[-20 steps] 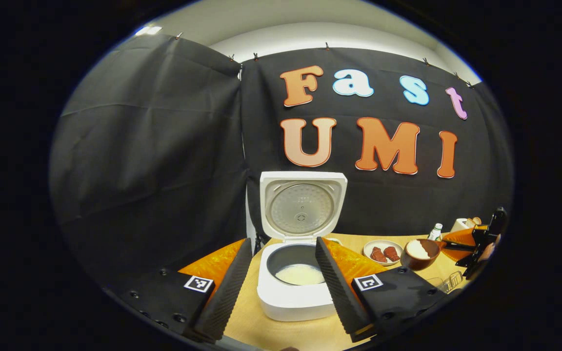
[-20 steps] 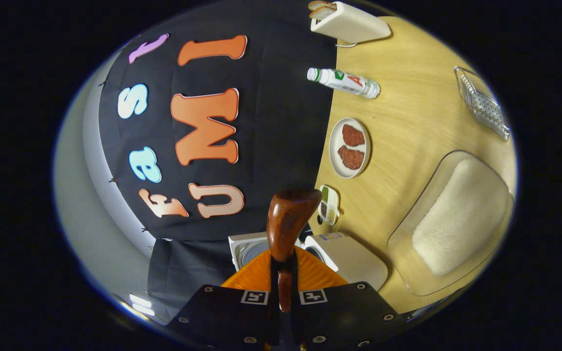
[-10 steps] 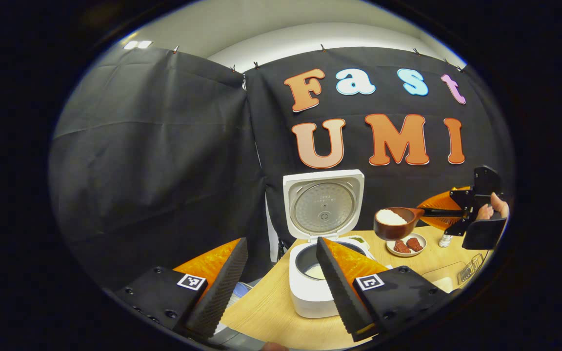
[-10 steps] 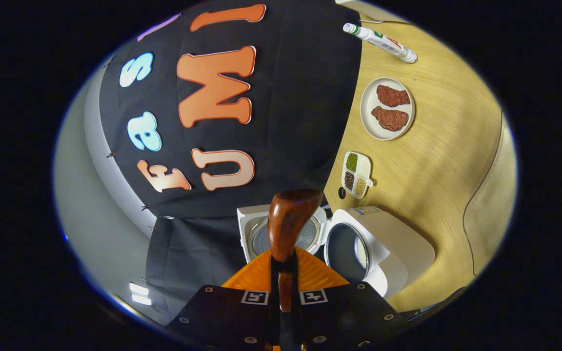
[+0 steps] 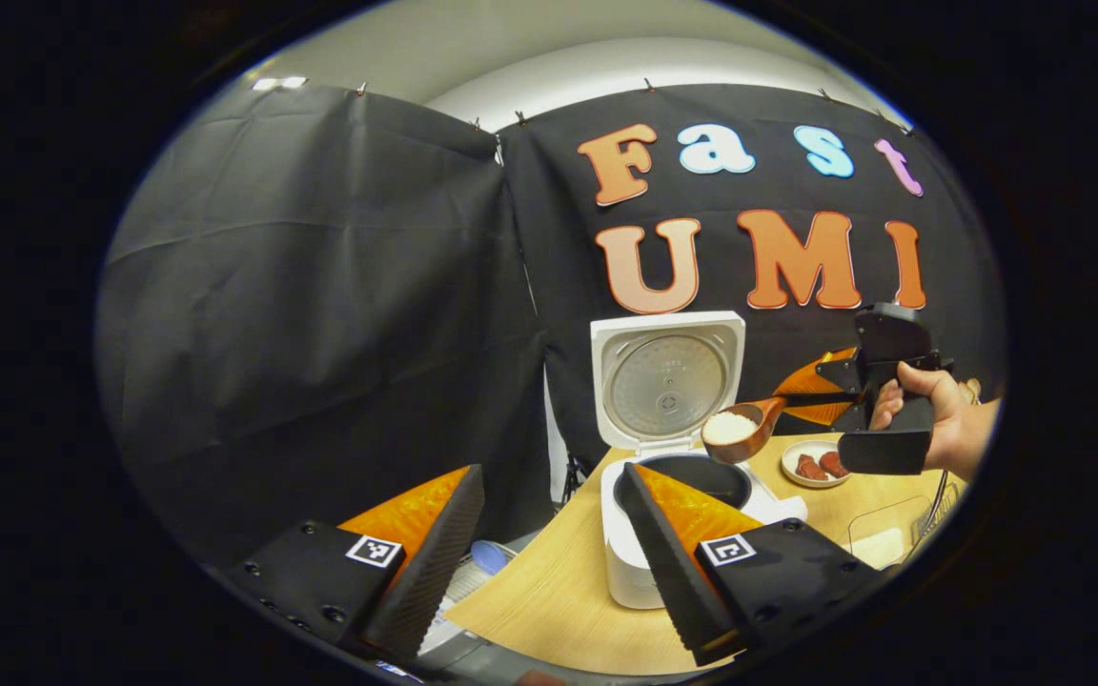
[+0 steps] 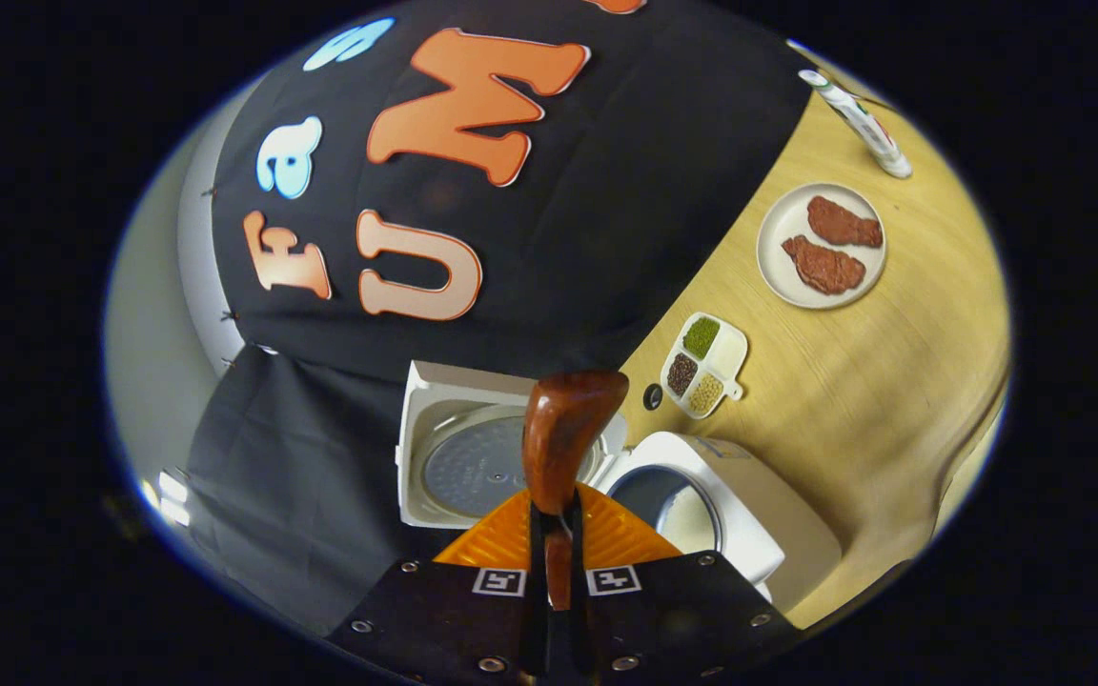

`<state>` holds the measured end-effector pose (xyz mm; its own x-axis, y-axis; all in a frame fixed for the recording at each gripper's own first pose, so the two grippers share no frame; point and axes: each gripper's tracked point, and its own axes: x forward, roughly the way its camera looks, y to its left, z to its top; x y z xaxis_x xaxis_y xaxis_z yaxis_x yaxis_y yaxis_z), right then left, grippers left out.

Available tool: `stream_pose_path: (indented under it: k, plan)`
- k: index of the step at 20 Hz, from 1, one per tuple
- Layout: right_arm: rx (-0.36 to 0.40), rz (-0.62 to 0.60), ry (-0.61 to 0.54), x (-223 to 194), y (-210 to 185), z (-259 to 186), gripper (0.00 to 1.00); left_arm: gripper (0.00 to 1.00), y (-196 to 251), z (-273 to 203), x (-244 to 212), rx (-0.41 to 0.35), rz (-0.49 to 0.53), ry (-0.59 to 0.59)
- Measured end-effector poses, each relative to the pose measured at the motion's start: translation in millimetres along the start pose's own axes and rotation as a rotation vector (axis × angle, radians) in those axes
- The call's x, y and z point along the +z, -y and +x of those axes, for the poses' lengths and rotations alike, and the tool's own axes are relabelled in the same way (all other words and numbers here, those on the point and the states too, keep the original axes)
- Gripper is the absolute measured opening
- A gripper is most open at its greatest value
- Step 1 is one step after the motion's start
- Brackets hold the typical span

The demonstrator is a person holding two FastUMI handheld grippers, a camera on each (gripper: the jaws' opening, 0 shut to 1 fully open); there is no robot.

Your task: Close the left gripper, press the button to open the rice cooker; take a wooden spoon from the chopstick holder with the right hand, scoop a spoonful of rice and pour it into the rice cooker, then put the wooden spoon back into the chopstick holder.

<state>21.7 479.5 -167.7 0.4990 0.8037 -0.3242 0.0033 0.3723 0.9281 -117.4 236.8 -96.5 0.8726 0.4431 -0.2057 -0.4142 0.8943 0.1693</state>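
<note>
The white rice cooker [image 5: 627, 562] stands on the wooden table with its lid [image 5: 668, 381] raised, and some rice lies in its inner pot [image 6: 668, 503]. A brown wooden spoon [image 5: 732, 431] heaped with white rice hovers just above the pot's far rim. My right gripper [image 5: 797, 395], held by a hand [image 5: 930, 419], is shut on the spoon's handle. In the right gripper view the spoon [image 6: 563, 433] sticks out past my right gripper [image 6: 554, 519], over the lid [image 6: 468, 462]. My left gripper [image 5: 549, 562] is open and holds nothing, set back in front of the cooker.
A plate with two meat pieces [image 6: 821, 246] and a small divided dish of beans [image 6: 704, 362] lie behind the cooker. A bottle [image 6: 859, 124] stands farther back. A clear tray of rice [image 5: 883, 543] sits right of the cooker. The table's left edge [image 5: 520, 572] is near my left gripper.
My right gripper has carried the loaded spoon from the rice tray leftward to above the cooker. My left gripper has drawn back and swung left, staying open.
</note>
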Motion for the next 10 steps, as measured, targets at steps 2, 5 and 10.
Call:
stream_pose_path:
  k: [2, 5, 10]
  plan:
    - [-0.019, -0.086, 0.011, 2, -5, 14, 0.09, 0.98, -6, 1, -4, 0.021, -0.007, -0.014]
    - [-0.044, -0.207, 0.04, 4, -13, 31, 0.09, 0.98, -15, 4, -10, 0.046, -0.013, -0.031]
    - [-0.11, -0.39, 0.059, 3, -13, 48, 0.09, 0.98, -16, 9, -9, 0.06, -0.002, -0.032]
